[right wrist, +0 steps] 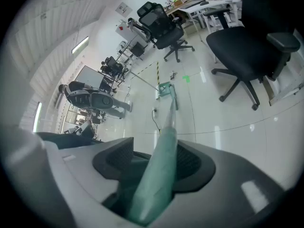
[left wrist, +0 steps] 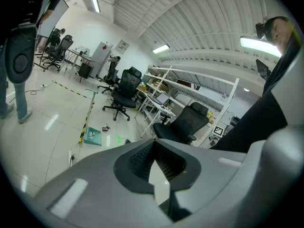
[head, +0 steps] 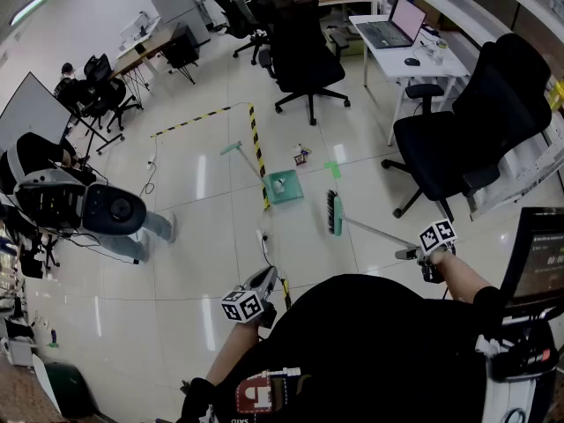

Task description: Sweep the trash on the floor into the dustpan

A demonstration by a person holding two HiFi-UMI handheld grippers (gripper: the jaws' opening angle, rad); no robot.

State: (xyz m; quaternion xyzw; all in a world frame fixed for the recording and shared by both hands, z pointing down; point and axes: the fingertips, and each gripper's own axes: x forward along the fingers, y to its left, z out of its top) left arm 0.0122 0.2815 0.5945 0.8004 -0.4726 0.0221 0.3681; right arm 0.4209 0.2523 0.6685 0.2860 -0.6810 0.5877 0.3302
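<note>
A green dustpan (head: 283,186) lies on the floor beside the hazard tape, its long handle pointing far left; it also shows in the left gripper view (left wrist: 93,137) and the right gripper view (right wrist: 164,89). A small piece of trash (head: 301,155) lies just beyond it. The broom's green head (head: 335,213) rests on the floor right of the pan. Its handle runs back to my right gripper (head: 429,261), which is shut on the handle's green grip (right wrist: 159,167). My left gripper (head: 262,285) hangs near my body, its jaws closed together on nothing (left wrist: 156,167).
Yellow-black hazard tape (head: 258,148) crosses the floor. Black office chairs (head: 467,135) (head: 300,47) and a white desk (head: 388,60) with a laptop stand at the back and right. A person (head: 132,227) stands at left. A cable (head: 264,249) trails near my feet.
</note>
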